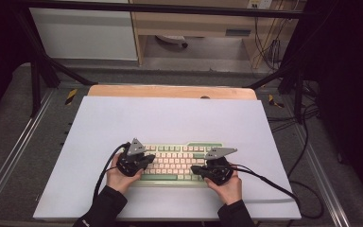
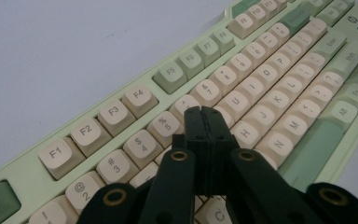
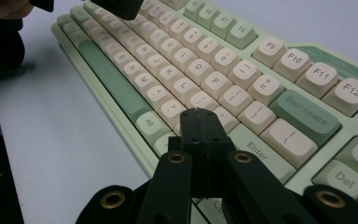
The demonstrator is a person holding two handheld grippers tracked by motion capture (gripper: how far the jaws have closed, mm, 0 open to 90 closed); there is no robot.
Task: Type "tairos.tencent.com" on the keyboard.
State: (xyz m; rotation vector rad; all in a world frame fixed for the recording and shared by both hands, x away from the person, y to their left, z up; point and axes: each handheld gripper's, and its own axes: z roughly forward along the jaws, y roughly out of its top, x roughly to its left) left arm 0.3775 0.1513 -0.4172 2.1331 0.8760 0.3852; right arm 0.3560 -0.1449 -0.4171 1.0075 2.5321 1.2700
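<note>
A pale green keyboard (image 1: 176, 163) with cream keys lies on the white table cover, near the front. My left gripper (image 1: 150, 159) hovers over its left half, jaws pressed together with nothing between them. In the left gripper view the shut tips (image 2: 202, 110) sit above the keys around the number row of the keyboard (image 2: 270, 84). My right gripper (image 1: 194, 169) is over the right half, also shut and empty. Its tips (image 3: 196, 112) point at the keys left of Enter on the keyboard (image 3: 205, 70); contact with a key is unclear.
The white cover (image 1: 170, 118) spreads wide behind and beside the keyboard. A wooden table edge (image 1: 170, 91) shows at the back. Black cables (image 1: 274, 184) trail from the right gripper across the cover. Black frame legs (image 1: 35, 80) stand at the back corners.
</note>
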